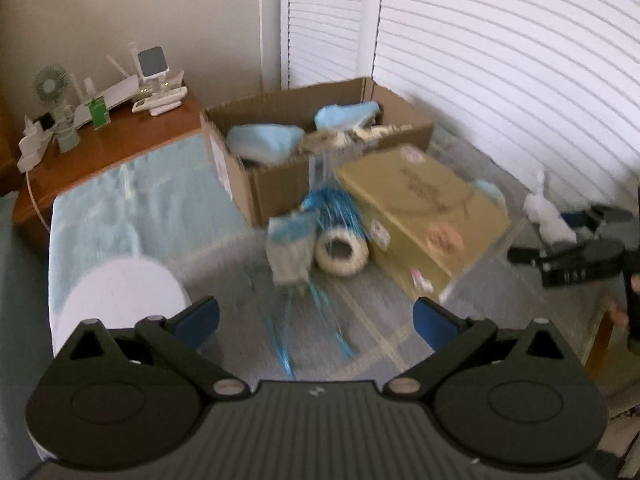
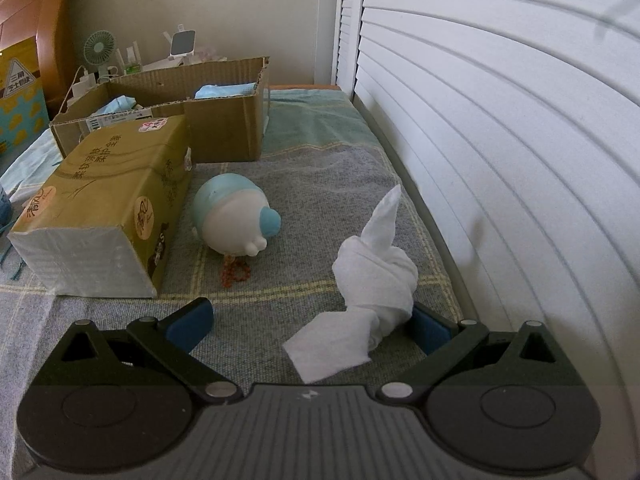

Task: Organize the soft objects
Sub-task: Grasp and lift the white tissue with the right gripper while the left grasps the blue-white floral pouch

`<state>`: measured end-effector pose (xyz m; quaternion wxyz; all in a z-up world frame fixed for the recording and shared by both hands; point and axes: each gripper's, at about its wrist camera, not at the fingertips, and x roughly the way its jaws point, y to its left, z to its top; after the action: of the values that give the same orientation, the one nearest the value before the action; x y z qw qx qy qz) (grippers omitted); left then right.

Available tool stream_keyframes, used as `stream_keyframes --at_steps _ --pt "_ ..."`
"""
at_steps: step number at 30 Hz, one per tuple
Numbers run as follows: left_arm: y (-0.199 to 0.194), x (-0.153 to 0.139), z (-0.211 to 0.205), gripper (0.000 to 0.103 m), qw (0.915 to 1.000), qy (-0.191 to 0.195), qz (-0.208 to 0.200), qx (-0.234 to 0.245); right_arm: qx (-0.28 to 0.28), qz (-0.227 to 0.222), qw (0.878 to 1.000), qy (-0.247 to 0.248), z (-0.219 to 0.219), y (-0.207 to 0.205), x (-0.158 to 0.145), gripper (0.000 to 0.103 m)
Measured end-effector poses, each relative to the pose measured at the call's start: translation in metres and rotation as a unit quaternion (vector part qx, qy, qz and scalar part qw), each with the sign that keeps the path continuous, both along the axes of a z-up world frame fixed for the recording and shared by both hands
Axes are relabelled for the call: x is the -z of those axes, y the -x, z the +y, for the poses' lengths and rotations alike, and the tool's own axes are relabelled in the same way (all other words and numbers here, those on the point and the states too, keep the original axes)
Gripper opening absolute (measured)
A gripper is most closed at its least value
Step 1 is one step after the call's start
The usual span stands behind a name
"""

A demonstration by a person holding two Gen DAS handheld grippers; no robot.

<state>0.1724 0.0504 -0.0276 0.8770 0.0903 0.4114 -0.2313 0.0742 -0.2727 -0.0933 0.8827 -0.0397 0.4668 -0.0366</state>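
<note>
Tissue twist (image 2: pixel 374 276): lying limp and featherlight between my right gripper's (image 2: pixel 310 326) wide-open, empty jaws; I'm favouring its knotted middle.

Black hand-held gripper (image 2: pixel 310 326), blue finger pads (image 2: pixel 190 324), silver pivot screws.

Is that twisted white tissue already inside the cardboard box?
No, the white tissue lies on the grey blanket between the open fingers of the right gripper, well short of the cardboard box.
</note>
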Motion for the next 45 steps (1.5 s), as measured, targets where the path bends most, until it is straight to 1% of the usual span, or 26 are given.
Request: stream_keyframes --at_steps 3,6,8,13,14,22,24,26,28,30,32,33,39,43,45 --pt "-0.017 -0.006 -0.006 0.098 0.9998 -0.013 -0.006 0.013 0.000 0.000 1.000 0.000 0.000 0.000 0.000 0.103" --pt "-0.036 -0.005 -0.013 0.089 0.9993 -0.025 -0.002 0.028 -0.001 0.002 1.000 0.000 0.000 -0.001 0.000 0.103" --pt "-0.048 0.000 -0.016 0.071 0.9989 -0.030 0.012 0.034 -0.003 0.002 1.000 -0.001 0.000 -0.001 0.000 0.103" --pt "-0.072 0.017 -0.025 0.052 0.9968 -0.048 0.046 0.043 -0.008 0.001 1.000 -0.002 -0.001 -0.001 0.000 0.103" --pt "-0.076 0.020 -0.025 0.050 0.9966 -0.049 0.052 0.042 -0.008 0.001 1.000 -0.002 -0.001 -0.001 0.001 0.103" --pt "-0.096 0.038 -0.029 0.050 0.9938 -0.057 0.089 0.035 -0.010 0.001 1.000 -0.002 -0.002 -0.001 0.001 0.103" --pt "-0.099 0.040 -0.029 0.049 0.9936 -0.053 0.094 0.034 -0.010 0.001 1.000 -0.002 -0.002 -0.001 0.001 0.103" --pt "-0.101 0.039 -0.028 0.042 0.9936 -0.046 0.098 0.034 -0.011 0.002 1.000 -0.002 -0.002 -0.002 0.001 0.103" --pt "-0.103 0.039 -0.028 0.041 0.9934 -0.041 0.101 0.035 -0.012 0.002 1.000 -0.002 -0.002 -0.002 0.001 0.103" --pt "-0.104 0.040 -0.027 0.038 0.9931 -0.036 0.106 0.035 -0.014 0.002 1.000 -0.003 -0.002 -0.002 0.001 0.103" --pt "-0.104 0.039 -0.025 0.028 0.9929 -0.031 0.110 0.033 -0.015 0.001 1.000 -0.003 -0.002 -0.002 0.001 0.103" --pt "-0.104 0.038 -0.026 0.027 0.9929 -0.035 0.108 0.034 -0.016 0.001 1.000 -0.003 -0.002 -0.002 0.001 0.103" --pt "-0.103 0.033 -0.023 0.026 0.9935 -0.049 0.097 0.034 -0.015 0.001 1.000 -0.003 -0.002 -0.001 0.001 0.103" --pt "-0.103 0.032 -0.023 0.026 0.9937 -0.049 0.095 0.034 -0.015 0.004 1.000 -0.002 -0.002 -0.001 0.001 0.103" --pt "-0.104 0.033 -0.024 0.030 0.9935 -0.051 0.096 0.031 -0.013 0.005 1.000 0.003 -0.002 -0.002 0.000 0.103"
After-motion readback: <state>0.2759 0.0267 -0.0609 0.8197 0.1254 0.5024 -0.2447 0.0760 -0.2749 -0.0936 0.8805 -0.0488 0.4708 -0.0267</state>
